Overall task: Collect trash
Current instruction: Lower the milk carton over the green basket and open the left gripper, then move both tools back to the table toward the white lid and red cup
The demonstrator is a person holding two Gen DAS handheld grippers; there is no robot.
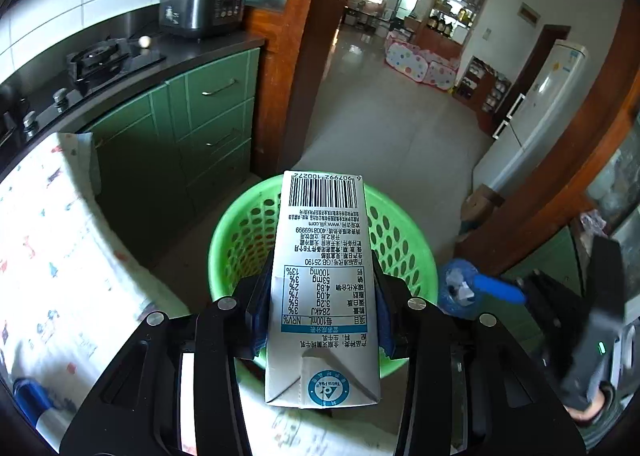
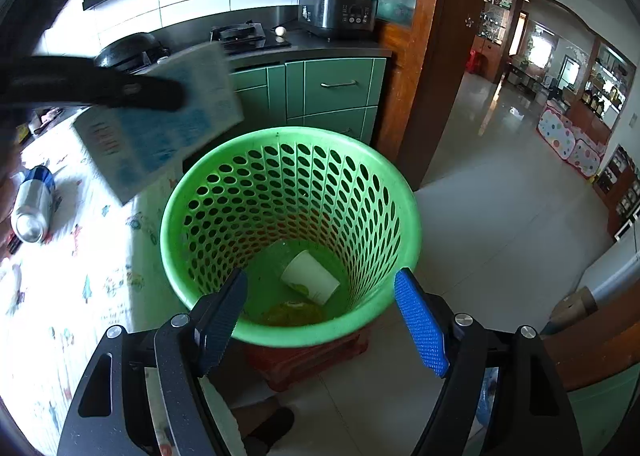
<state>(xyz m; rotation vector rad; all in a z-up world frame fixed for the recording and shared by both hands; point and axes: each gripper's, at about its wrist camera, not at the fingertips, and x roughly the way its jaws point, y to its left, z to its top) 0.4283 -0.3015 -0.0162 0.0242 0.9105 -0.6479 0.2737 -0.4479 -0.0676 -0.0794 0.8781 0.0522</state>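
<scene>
Milk carton (image 1: 320, 288) sits clamped between my left gripper's (image 1: 320, 308) jaws, hanging over the rim of the green basket (image 1: 404, 240). My right gripper (image 2: 320, 320) is empty, jaws spread apart above the basket's mouth. Down inside I see a paper cup (image 2: 310, 276) and some yellowish scrap. A drink can (image 2: 32, 204) lies on the patterned worktop (image 2: 80, 276) beside the basket.

Black rice cooker (image 2: 338, 11), lid up, on dark counter (image 2: 340, 45) by gas stove (image 2: 240, 35); pale egg-like ball (image 2: 281, 31) between them. Green cabinets (image 2: 340, 87) below. White fridge (image 1: 536, 111), dotted play tent (image 1: 420, 63) beyond doorway.
</scene>
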